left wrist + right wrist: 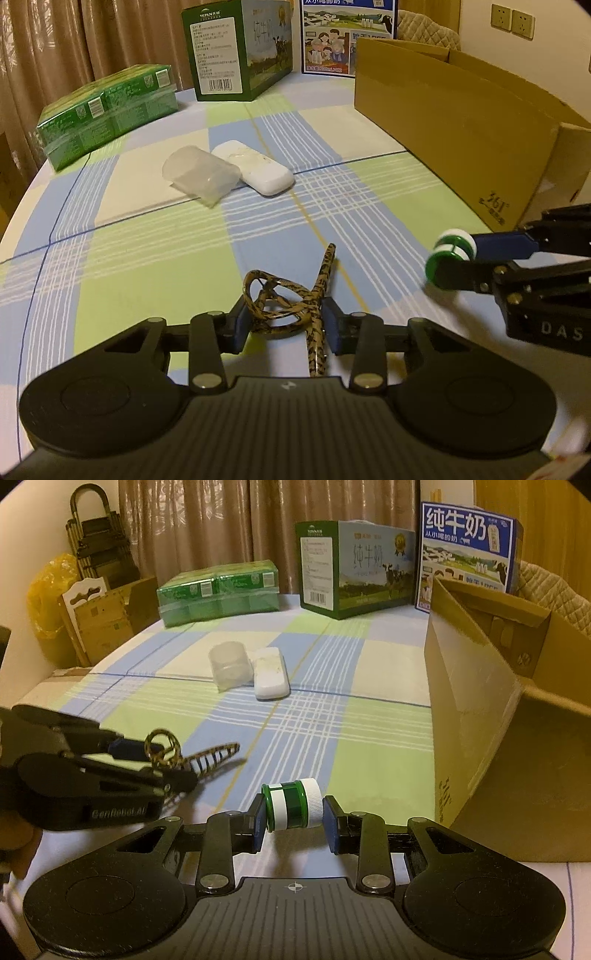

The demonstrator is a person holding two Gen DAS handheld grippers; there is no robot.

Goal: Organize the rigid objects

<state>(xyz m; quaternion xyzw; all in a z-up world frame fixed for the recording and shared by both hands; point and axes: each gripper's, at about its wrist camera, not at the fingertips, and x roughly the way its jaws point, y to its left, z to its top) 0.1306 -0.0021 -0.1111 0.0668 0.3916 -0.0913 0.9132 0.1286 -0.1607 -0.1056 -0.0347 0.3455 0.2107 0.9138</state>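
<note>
Our left gripper [284, 325] clamps a leopard-print hair clip [291, 302]; our right gripper [295, 821] grips a green-and-white bottle [291, 805], both held above the counter [369, 738] beside the cardboard box [480, 701].

Left gripper's body [288, 417] hiding near end of leopard-print hair clip [295, 306]. Motion blurring green jar [448, 258]. Frame edge cutting off cardboard box [480, 709]. Print on milk carton [321, 572] staying unreadable.
</note>
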